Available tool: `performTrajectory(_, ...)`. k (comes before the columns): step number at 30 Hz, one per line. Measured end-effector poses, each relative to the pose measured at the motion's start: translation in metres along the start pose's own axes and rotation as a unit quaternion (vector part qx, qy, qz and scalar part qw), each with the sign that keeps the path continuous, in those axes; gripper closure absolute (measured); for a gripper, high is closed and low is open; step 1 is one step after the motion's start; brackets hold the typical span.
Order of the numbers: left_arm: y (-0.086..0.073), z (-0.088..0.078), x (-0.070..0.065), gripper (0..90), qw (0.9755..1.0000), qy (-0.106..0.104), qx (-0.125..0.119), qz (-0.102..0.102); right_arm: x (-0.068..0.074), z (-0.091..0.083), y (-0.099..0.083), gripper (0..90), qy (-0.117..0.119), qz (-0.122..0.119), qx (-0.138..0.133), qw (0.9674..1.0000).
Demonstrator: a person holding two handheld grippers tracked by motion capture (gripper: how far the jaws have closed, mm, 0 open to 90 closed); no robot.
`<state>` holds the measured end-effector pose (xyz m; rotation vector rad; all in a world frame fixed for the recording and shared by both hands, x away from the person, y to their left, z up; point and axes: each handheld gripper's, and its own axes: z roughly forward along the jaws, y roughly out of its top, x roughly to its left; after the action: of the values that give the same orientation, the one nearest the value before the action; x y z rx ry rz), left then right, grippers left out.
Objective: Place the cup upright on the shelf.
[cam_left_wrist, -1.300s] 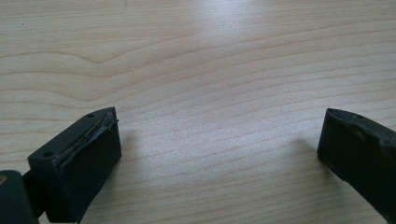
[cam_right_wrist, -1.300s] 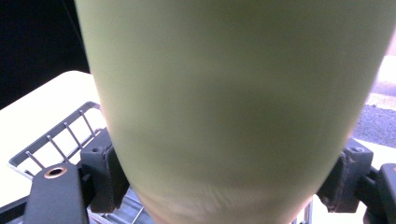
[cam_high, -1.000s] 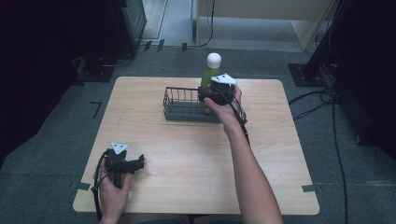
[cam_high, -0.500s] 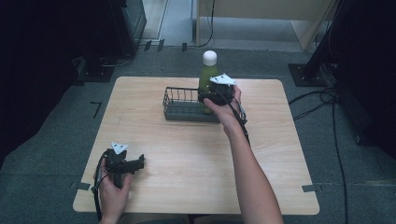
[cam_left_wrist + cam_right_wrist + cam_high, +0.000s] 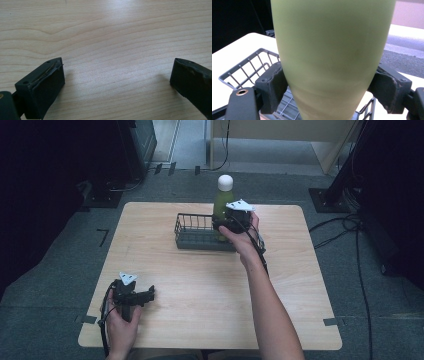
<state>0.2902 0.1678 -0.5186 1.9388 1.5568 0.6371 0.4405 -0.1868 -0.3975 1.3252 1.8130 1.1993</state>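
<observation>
Bottle (image 5: 223,200) and basket (image 5: 194,238) make up the working pair here: a green bottle with a white cap (image 5: 225,182), standing upright at the right end of a dark wire basket near the far edge of the wooden table (image 5: 210,300). Its long axis runs vertical, and the right gripper (image 5: 231,222) meets it from the person's side, square to that axis. In the right gripper view the 2 black jaws press the bottle's lower body from either flank, closed on it, with the basket's wire rim (image 5: 249,62) just below and behind. Whether the bottle's base rests on the basket floor or hangs a little above it cannot be told. Apart from the bottle, the basket looks empty, though its right end is hidden by the hand.

The left gripper (image 5: 135,296) lies well apart, near the table's front left corner, jaws spread wide over bare wood and holding nothing. The right hand is plainly the nearer one, so any move of the bottle, probably straight up or down along its axis, falls to it.
</observation>
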Motion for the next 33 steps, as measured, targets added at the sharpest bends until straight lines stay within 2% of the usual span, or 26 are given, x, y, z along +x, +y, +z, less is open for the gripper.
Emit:
performTrajectory(7, 0.0, 0.0, 0.0, 0.1, 1.0, 0.0, 0.0, 0.0, -0.002, -0.006, -0.001, 18.8, 0.012, -0.003, 0.0, 0.9999)
performTrajectory(15, 0.0, 0.0, 0.0, 0.1, 1.0, 0.0, 0.0, 0.001, -0.01, -0.024, -0.008, 18.5, 0.022, -0.002, 0.0, 0.9998)
performTrajectory(20, 0.0, 0.0, 0.0, 0.1, 1.0, 0.0, 0.0, 0.001, -0.016, -0.038, -0.018, 17.3, 0.025, -0.008, 0.002, 0.9997)
performTrajectory(33, 0.0, 0.0, 0.0, 0.1, 1.0, -0.001, 0.0, 0.001, -0.033, -0.075, -0.056, 13.6, 0.032, -0.003, 0.019, 0.9993)
